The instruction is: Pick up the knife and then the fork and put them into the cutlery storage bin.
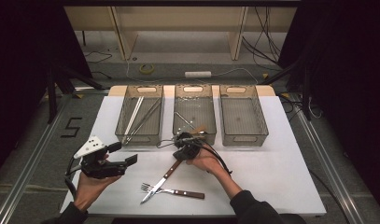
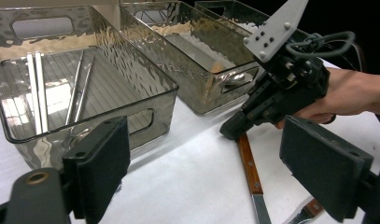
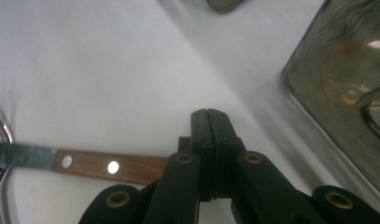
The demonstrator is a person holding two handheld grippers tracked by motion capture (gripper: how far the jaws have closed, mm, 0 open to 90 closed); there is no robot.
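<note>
While the right hand-held gripper (image 3: 209, 114) sits with its black jaws pressed together, nothing is caught between them; its tip rests on the worktop (image 1: 271, 172) at the butt end of the knife (image 1: 165, 179). The wooden handle (image 3: 108, 166) passes just under the jaw hinge, touching or nearly so; which, I cannot tell.

Knife: a long, flat steel blade with a brown wooden handle and two bright rivets. Likely light, stiff and not fragile. Polished steel would slip between the pads, so the wood is the better hold: grip across the handle's width, near the rivets, for balance. It lies flat, so the pads must get under its edges.

Blade tip crosses over a fork (image 1: 171, 190) with the same wooden handle, near the front edge of the worktop. Lifting the knife may drag the fork.

Left hand-held gripper (image 1: 114, 166) is held above the worktop, jaws wide apart, empty.

Beyond: three smoky, rippled clear plastic bins (image 1: 243, 119) in a row. Left bin holds metal chopsticks (image 2: 36, 91); middle one a wooden-handled piece, partly hidden.
</note>
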